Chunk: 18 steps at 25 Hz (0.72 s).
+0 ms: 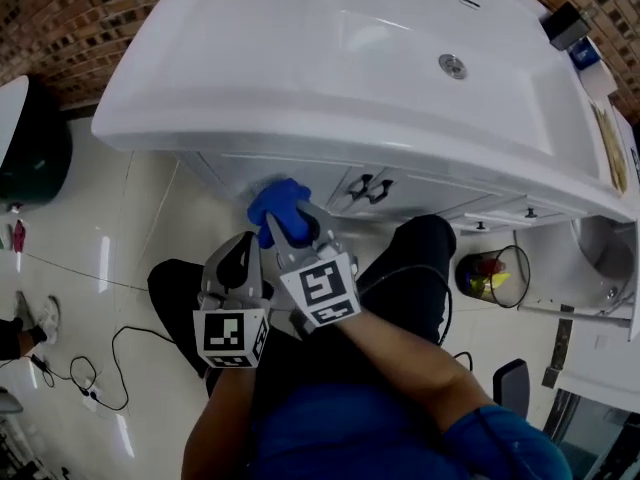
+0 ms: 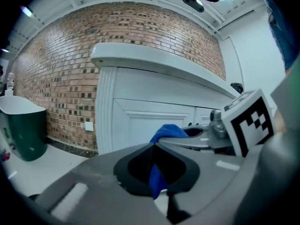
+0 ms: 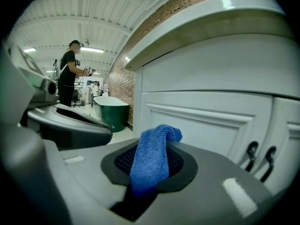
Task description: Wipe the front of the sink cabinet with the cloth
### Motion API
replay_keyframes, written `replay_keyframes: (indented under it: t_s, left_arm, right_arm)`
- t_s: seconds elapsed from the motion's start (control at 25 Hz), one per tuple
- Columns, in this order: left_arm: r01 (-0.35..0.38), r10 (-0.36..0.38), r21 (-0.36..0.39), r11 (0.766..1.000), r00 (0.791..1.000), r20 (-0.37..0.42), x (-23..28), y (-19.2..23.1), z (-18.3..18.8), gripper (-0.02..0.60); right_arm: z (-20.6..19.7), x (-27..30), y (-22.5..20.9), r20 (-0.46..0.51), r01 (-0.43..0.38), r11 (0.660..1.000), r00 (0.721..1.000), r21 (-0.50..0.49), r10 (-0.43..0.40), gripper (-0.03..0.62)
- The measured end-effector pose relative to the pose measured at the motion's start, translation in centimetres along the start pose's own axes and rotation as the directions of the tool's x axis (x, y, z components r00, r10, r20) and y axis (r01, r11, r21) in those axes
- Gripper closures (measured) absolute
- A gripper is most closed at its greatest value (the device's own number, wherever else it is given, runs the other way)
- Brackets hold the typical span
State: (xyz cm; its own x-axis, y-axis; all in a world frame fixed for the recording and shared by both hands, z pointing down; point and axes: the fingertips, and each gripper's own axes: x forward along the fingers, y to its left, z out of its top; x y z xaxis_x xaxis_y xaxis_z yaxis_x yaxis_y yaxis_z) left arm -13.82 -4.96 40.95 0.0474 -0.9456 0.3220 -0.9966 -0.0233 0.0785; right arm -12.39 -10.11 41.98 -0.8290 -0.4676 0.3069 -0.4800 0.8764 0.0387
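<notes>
Side by side, left gripper (image 1: pixel 243 250) and right gripper (image 1: pixel 300 236) each clamp the cloth (image 1: pixel 279 204), forearms reaching forward

Green bathtub (image 1: pixel 35 153), wastebasket (image 1: pixel 497 274), brick wall (image 1: pixel 60 18)

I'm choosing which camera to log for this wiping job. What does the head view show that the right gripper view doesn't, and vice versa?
Only the head view shows the inside of the white sink basin with its metal drain, and the dark wastebasket on the floor. Only the right gripper view shows a person in dark clothes standing far off. Both show the blue terry cloth clamped in the right gripper, close to the white panelled cabinet front with its black door handles.
</notes>
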Motion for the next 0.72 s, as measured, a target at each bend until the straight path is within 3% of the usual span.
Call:
replay_keyframes:
  t_s: [0.2,0.36,0.52,0.72]
  left_arm:
    - [0.154,-0.154,0.046,0.987,0.988,0.007,4.7,-6.9,0.7,0.58]
    - [0.281,-0.282,0.105,0.954,0.959,-0.012,7.6,-13.5,1.0,0.58]
    - [0.388,-0.386,0.133,0.912,0.922,-0.041,10.0,-19.7,0.6,0.58]
    - [0.495,-0.487,0.154,0.855,0.869,-0.086,11.9,-26.4,-1.0,0.58]
  right_arm:
    - [-2.9,-5.9,-5.8,-0.045,0.158,0.986,0.987,0.05,-0.156,0.511]
    - [-5.5,-10.9,-11.2,-0.093,0.297,0.95,0.953,0.093,-0.289,0.511]
    - [-8.4,-16.4,-16.6,-0.154,0.443,0.886,0.893,0.138,-0.423,0.511]
    - [-11.8,-22.9,-22.8,-0.213,0.61,0.766,0.791,0.2,-0.574,0.51]
